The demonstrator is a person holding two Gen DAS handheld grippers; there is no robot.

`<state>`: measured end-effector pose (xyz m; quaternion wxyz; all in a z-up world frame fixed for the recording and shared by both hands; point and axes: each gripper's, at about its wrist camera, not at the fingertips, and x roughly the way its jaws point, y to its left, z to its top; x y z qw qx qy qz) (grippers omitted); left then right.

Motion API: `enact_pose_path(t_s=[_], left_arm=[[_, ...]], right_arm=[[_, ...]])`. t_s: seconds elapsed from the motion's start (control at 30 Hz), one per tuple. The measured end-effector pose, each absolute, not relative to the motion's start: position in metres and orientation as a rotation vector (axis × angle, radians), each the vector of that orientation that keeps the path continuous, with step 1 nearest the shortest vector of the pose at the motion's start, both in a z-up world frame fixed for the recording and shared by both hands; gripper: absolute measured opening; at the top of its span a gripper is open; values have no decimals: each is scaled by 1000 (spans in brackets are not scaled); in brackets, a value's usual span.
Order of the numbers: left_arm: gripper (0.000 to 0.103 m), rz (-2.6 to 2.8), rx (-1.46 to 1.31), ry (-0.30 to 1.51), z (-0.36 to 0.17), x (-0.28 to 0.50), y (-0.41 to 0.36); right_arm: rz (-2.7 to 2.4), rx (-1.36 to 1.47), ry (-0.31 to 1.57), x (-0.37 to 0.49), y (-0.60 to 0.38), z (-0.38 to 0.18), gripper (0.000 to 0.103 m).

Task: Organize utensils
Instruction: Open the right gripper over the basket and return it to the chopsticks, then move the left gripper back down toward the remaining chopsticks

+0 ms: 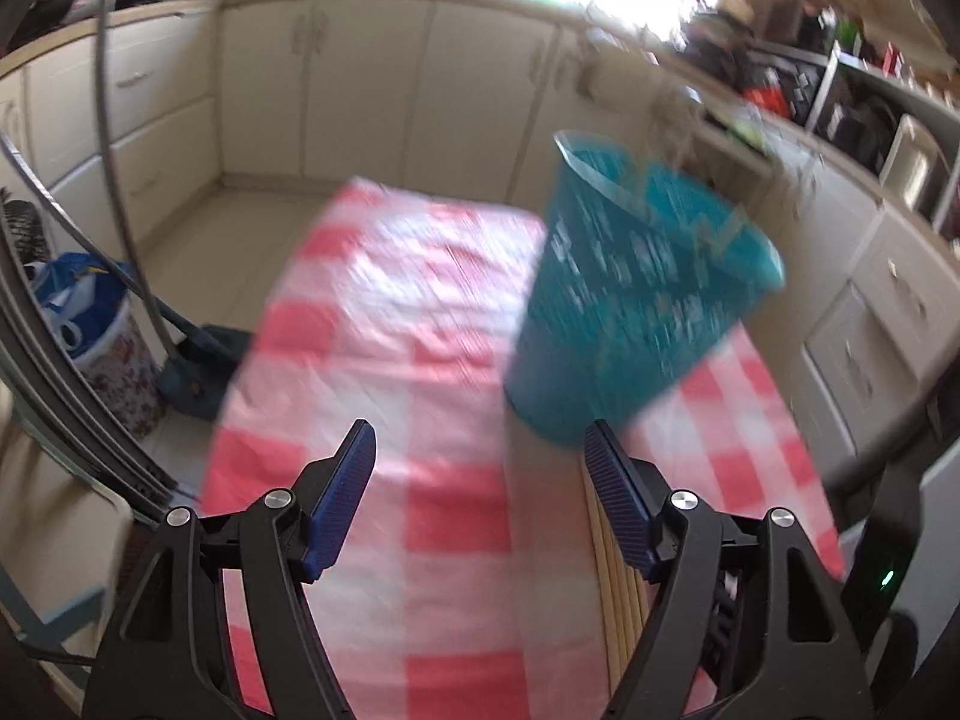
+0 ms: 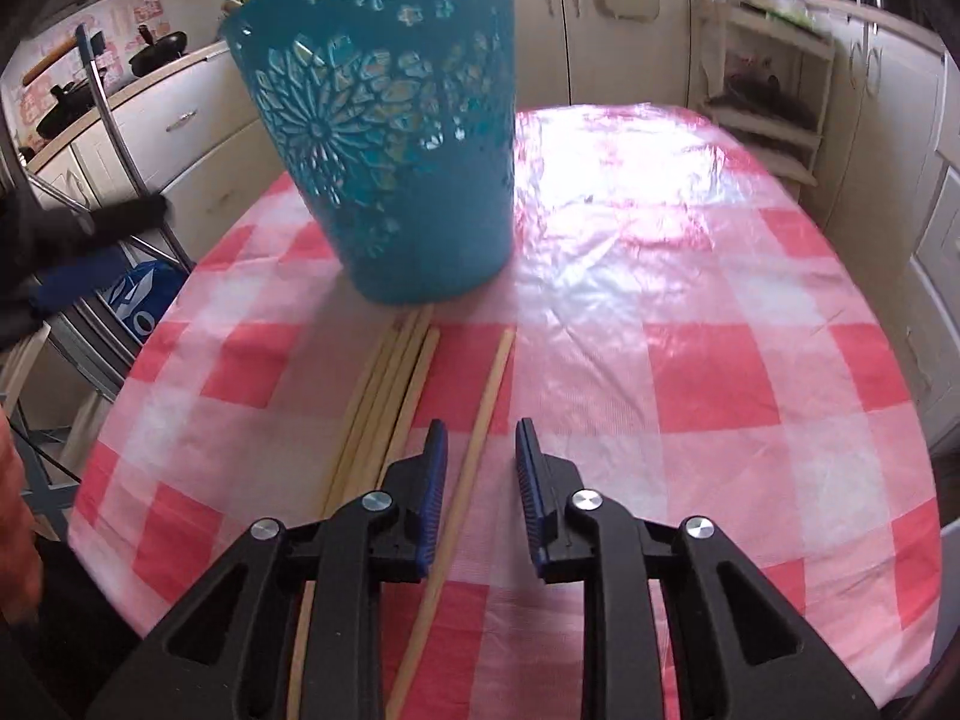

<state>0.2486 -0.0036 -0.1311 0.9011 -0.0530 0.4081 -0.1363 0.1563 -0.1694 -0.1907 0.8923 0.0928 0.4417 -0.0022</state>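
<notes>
A teal cut-out basket (image 2: 408, 150) stands upright on the red-and-white checked table (image 2: 690, 360). Right in front of it lies a bundle of several pale wooden chopsticks (image 2: 384, 396), with one single chopstick (image 2: 495, 372) just to their right. My right gripper (image 2: 480, 438) hangs low over that single chopstick. Its jaws stand a little apart with the stick between them, nearer the left pad, and neither pad presses on it. In the blurred left wrist view my left gripper (image 1: 480, 456) is wide open and holds nothing. The basket (image 1: 642, 288) is ahead to its right, and the chopsticks (image 1: 618, 588) lie under its right finger.
Cream kitchen cabinets (image 2: 600, 18) ring the table. A metal chair frame (image 2: 114, 120) and a blue bag (image 2: 141, 300) are off the table's left edge. A small shelf rack (image 2: 768, 102) stands at the back right. The table's left edge (image 1: 240, 372) drops to a tiled floor.
</notes>
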Motion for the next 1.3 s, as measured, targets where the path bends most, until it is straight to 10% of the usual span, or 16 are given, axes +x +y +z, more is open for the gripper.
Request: enact_pose_path(t_s=[0.23, 1.3], left_arm=[[68, -317, 36, 920, -163, 244, -48], [58, -288, 167, 1000, -192, 263, -71]], right_arm=[[-1, 213, 912, 155, -184, -195, 8], [61, 279, 879, 151, -194, -192, 18]])
